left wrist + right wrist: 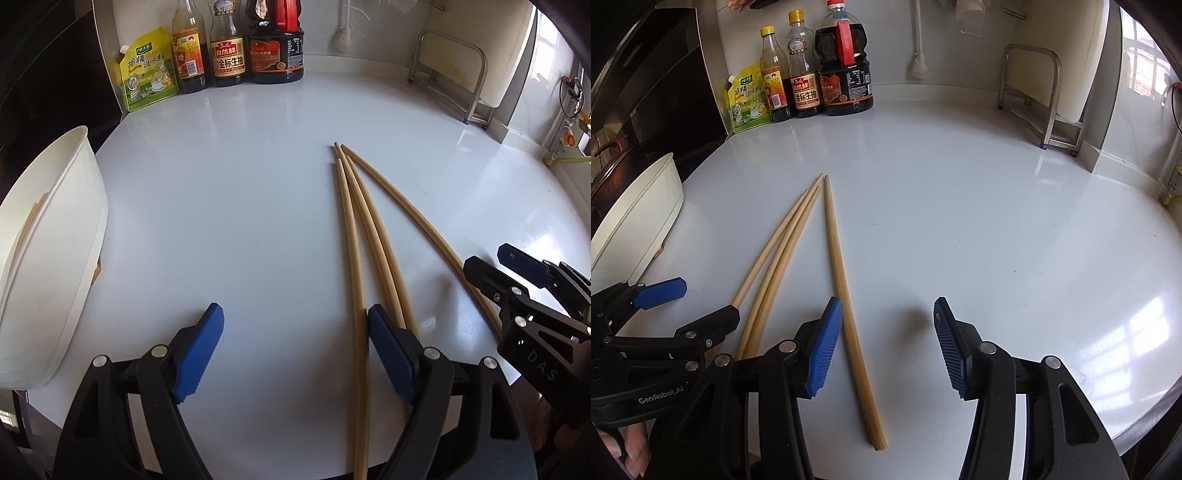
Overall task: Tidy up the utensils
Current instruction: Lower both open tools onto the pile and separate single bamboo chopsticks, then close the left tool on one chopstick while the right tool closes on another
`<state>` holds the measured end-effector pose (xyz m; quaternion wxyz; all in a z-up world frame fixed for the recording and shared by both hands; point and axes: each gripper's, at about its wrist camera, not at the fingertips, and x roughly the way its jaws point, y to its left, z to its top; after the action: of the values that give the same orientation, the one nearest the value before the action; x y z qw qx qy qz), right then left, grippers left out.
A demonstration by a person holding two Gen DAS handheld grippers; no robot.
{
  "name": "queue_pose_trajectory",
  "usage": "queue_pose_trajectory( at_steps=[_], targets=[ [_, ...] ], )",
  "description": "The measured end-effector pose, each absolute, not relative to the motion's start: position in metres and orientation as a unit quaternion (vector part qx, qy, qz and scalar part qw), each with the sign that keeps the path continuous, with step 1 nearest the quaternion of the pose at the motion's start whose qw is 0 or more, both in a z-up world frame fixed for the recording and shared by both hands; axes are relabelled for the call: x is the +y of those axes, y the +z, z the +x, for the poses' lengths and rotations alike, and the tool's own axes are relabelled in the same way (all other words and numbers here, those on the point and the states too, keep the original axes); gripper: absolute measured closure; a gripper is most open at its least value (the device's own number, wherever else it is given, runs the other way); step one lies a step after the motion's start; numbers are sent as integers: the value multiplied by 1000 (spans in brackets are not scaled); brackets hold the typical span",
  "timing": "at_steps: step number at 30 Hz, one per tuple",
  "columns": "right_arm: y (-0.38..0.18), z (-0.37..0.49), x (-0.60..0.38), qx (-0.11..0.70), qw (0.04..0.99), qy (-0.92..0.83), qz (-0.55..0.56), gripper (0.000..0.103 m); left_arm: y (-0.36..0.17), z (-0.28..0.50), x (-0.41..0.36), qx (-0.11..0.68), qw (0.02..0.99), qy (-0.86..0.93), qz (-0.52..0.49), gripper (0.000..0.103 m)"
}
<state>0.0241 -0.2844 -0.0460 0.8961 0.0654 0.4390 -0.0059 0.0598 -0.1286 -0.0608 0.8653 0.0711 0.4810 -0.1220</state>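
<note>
Chopsticks (369, 236) lie on the white counter (240, 184); both the left gripper (295, 354) and the right gripper (886, 347) gape, empty. Soy sauce bottle (807, 92) at eleven o'clock reads 金标生抽; the left gripper's body reads GenRobot.AI.

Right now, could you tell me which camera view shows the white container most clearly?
The left wrist view: the white container fills its left edge, with its open rim and wooden sticks inside visible. The right wrist view shows only the container's outer wall and rim, smaller, at far left.
</note>
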Motion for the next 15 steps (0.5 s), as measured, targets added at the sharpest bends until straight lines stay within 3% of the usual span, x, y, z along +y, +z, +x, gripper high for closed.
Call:
queue_pose_trajectory(
  at_steps=[8,15],
  targets=[
    [-45,34,-266,441,897,-1,10,54,-61,69,-132,479,866,-126,71,28],
    [-50,45,-266,445,895,8,10,56,-58,72,-132,472,869,-132,71,55]
  ],
)
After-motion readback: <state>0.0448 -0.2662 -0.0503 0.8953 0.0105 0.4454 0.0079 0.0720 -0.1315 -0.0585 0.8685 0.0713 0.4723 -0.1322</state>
